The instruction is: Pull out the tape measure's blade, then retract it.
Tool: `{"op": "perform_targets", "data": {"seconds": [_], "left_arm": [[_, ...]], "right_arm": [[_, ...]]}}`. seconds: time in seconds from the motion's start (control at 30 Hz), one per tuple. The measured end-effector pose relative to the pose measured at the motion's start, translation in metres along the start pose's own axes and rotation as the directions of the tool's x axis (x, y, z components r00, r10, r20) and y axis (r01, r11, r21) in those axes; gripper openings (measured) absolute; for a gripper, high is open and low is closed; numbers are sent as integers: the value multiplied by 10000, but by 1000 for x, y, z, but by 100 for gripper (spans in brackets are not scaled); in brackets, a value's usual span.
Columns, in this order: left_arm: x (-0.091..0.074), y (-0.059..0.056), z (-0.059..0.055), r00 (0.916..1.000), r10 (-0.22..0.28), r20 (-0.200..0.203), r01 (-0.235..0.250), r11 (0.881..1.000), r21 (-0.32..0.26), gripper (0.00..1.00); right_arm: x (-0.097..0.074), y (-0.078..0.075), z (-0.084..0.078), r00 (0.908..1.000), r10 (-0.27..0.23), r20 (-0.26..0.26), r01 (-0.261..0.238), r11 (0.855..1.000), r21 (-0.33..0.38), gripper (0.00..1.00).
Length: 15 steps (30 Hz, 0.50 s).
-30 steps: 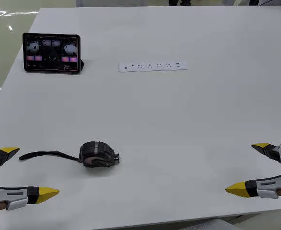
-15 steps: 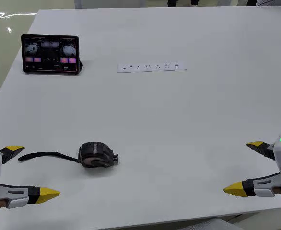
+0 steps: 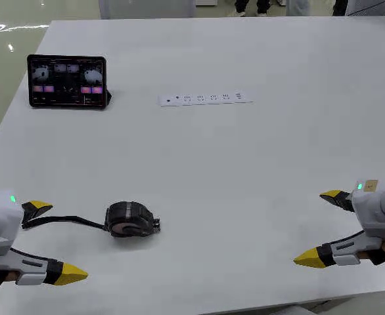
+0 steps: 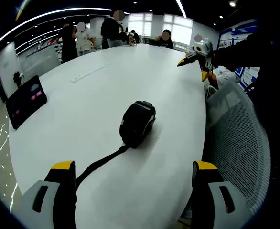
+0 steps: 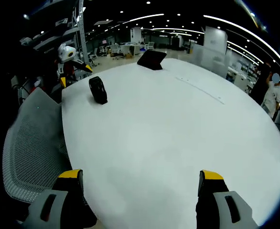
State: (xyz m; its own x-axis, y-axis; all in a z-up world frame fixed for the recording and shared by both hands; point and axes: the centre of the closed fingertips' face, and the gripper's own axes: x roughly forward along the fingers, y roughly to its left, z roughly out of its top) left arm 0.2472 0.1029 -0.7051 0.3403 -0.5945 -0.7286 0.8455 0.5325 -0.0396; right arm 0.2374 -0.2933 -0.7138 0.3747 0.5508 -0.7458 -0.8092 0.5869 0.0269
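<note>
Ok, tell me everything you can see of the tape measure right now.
The tape measure is a compact, rounded case, black with a grey band, apparently plastic. It seems to stand on its edge on the white table, near the front left. No blade is drawn out; a small tab shows at its right end. A black strap trails from it toward the open left hand-held gripper, ending near its jaws; contact there is unclear. Nothing grips the case.

White tabletop (image 3: pixel 258 177) carried three things. Black tape measure (image 3: pixel 128 219) lay near the front-left edge, its black strap (image 3: pixel 71 221) trailing left along the surface. Tablet (image 3: pixel 67 82) stood propped far left, screen lit. White power strip (image 3: pixel 204 98) lay flat far middle, well apart.
</note>
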Motion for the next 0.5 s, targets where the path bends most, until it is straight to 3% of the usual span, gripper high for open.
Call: {"op": "perform_targets", "data": {"seconds": [0.3, 0.5], "left_arm": [[17, 2, 14, 9980, -470, -424, 503, 9956, 795, 99], [28, 0, 24, 9940, -809, -732, 901, 9872, 1316, 99]], "right_arm": [[16, 7, 12, 9990, 420, -183, -428, 9980, -474, 99], [24, 2, 23, 9984, 543, -130, -552, 9949, -844, 99]]}}
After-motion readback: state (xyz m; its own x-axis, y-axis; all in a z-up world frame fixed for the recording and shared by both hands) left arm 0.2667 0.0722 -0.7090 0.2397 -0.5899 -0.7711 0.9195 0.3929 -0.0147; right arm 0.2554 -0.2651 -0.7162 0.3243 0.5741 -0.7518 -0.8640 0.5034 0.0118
